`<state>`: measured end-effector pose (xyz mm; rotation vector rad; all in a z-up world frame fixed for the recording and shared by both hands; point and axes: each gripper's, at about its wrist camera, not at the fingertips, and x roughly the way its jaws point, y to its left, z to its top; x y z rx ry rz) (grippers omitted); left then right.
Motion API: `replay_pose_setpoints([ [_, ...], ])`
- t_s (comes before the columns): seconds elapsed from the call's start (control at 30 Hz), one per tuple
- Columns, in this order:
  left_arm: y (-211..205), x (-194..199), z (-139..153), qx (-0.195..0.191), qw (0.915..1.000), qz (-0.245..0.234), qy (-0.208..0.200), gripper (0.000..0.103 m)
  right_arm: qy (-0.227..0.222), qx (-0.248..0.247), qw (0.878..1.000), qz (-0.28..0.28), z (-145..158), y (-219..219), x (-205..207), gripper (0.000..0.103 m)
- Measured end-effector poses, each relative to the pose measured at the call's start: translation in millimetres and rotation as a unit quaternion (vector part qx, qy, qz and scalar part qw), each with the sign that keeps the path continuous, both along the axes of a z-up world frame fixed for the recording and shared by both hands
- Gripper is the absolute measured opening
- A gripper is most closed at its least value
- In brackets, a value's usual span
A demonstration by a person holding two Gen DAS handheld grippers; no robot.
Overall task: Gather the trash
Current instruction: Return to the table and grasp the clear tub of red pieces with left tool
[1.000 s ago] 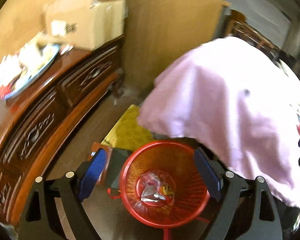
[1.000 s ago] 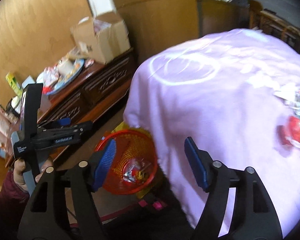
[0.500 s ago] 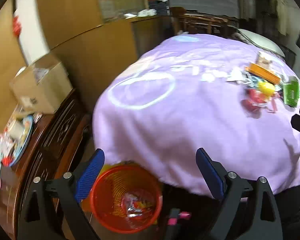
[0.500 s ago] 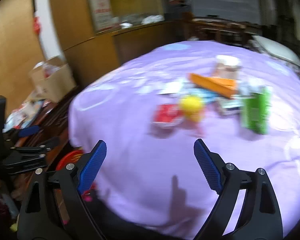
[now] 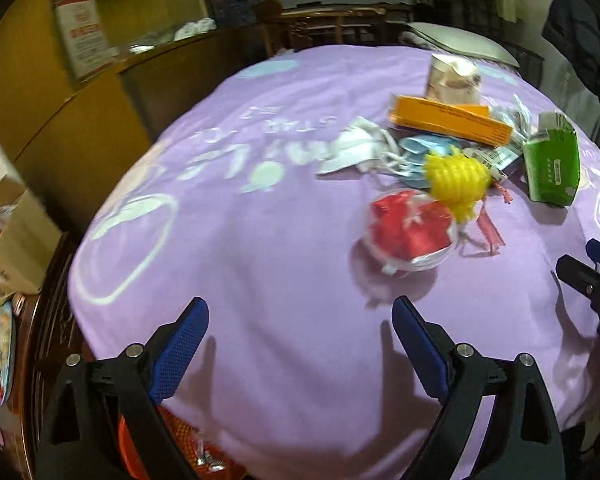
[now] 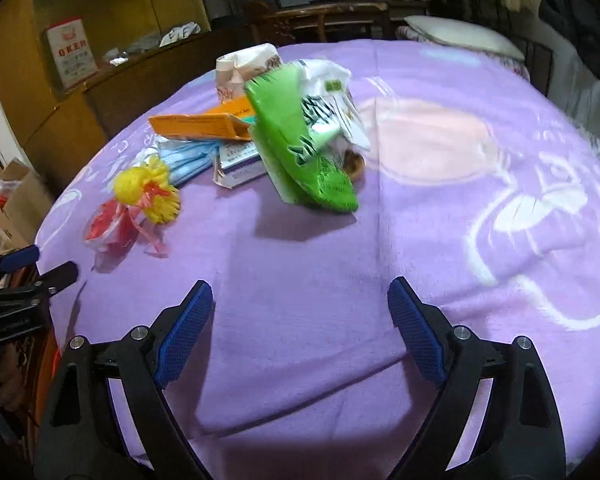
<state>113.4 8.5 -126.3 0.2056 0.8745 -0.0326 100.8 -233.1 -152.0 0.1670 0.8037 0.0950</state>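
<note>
The trash lies heaped mid-table toward the far edge of the purple cloth: light, crinkly wrappers and thin boxes, likely best pinched by an edge. Both the left gripper and the right gripper gape empty, the right's jaws just widened.

Bright light from above and behind floods the purple cloth, throwing soft jaw shadows toward 12 o'clock. The room beyond lies dim. Fisheye bending curves both views, corners vignetted black. Motion blur smears the green packet and cloth pattern.
</note>
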Motion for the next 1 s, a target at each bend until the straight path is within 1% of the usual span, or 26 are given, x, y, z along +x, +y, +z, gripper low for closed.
replay_pose_setpoints([
  [0.03, -3, 3, -2, -0.001, 1.0000, -0.003, 0.002, 0.091, -0.001, -0.007, 1.000, 0.005, -2, 3, 1, 0.095],
  [0.07, -7, 6, -5, -0.005, 1.0000, -0.006, 0.004, 0.091, -0.003, -0.016, 1.000, 0.007, -4, 4, 0, 0.096],
  [0.13, -12, 10, -11, -0.013, 0.9998, -0.011, 0.012, 0.091, -0.012, -0.054, 0.998, 0.008, -9, 15, -1, 0.097],
  [0.2, -13, 11, -14, -0.016, 0.9997, -0.012, 0.014, 0.091, -0.018, -0.070, 0.997, 0.012, -10, 20, -2, 0.097],
  [0.27, -13, 12, -16, -0.016, 0.9997, -0.014, 0.010, 0.091, -0.021, -0.065, 0.998, 0.016, -10, 19, -2, 0.097],
  [0.4, -11, 11, -16, -0.020, 0.9997, -0.010, 0.008, 0.092, -0.033, -0.081, 0.996, 0.023, -12, 21, -4, 0.098],
  [0.63, -16, 0, -17, 0.006, 0.9999, -0.008, -0.012, 0.095, -0.047, -0.086, 0.995, 0.026, -15, 22, -9, 0.097],
  [1.0, -17, -2, -19, 0.006, 0.9999, -0.006, -0.013, 0.098, -0.051, -0.086, 0.995, 0.025, -15, 22, -11, 0.097],
])
